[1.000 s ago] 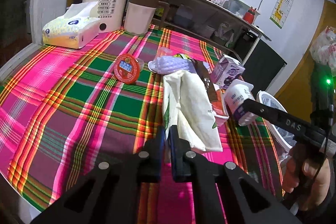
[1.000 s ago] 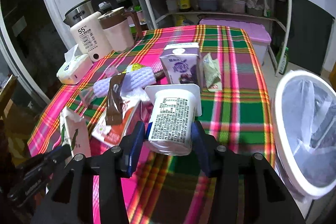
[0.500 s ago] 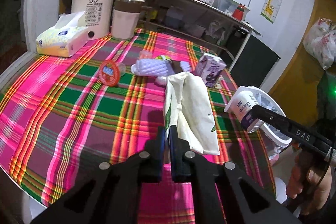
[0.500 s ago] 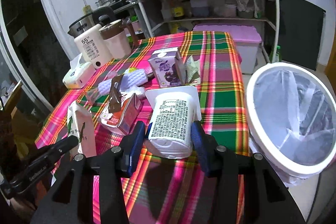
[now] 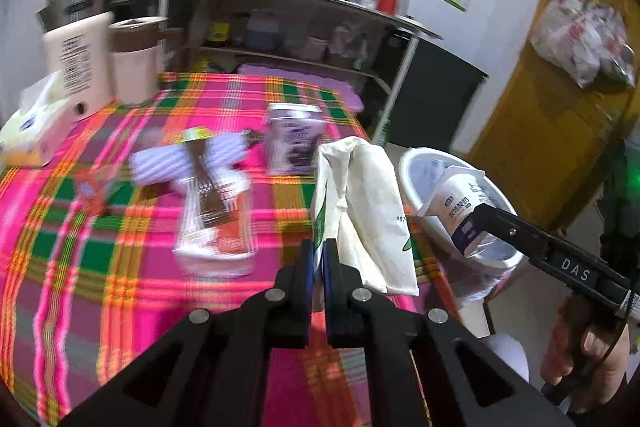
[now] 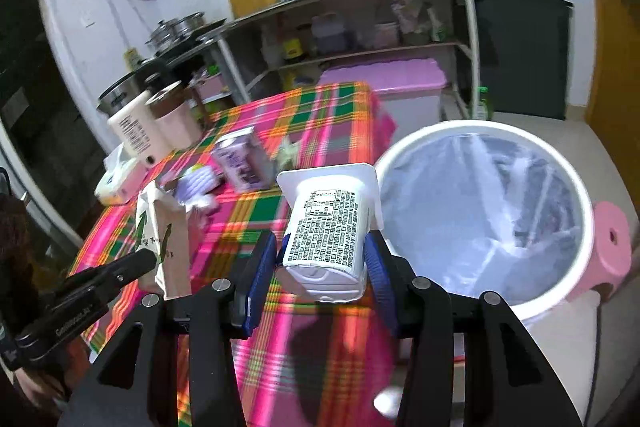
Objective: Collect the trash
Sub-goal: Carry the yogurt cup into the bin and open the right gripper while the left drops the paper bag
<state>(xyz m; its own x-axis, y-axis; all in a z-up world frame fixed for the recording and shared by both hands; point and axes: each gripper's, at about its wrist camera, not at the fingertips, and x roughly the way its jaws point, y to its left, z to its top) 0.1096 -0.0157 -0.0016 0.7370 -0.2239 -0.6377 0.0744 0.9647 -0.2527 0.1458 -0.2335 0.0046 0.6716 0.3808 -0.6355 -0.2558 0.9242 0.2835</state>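
My left tongs [image 5: 319, 263] are squeezed almost all the way shut. They pinch the bottom edge of a flat white paper bag [image 5: 366, 211] with green marks on it. The bag sticks up and away from the tips and hangs above the desk [image 5: 80, 259], which has a bright pink, green and orange checked cloth.

To the left of my left tongs, more trash lies on the desk. There is a blurry clear packet [image 5: 216, 227] with a brown strip on it. Behind that lies a pale purple ribbed thing [image 5: 188, 159]. A small purple carton [image 5: 292, 139] stands past the tips, just left of the bag. Far to the left, at the back, a tissue pack [image 5: 32, 123], a cream kettle [image 5: 78, 63] and a pink jug [image 5: 134, 63] stand together.

To the right of my left tongs I can see my right tongs [image 6: 326, 269]. They stand wide apart and hold a white yogurt cup [image 6: 328, 231] by its sides. The cup lies tipped over, with its wide rim pointing away from me. It is up in the air by the right edge of the desk.

Just to the right of the cup is a round white trash bin [image 6: 576, 287] with a clear bag inside. In the left view the cup shows in front of the bin's open top. A pink stool [image 6: 612, 247] peeks out behind the bin.
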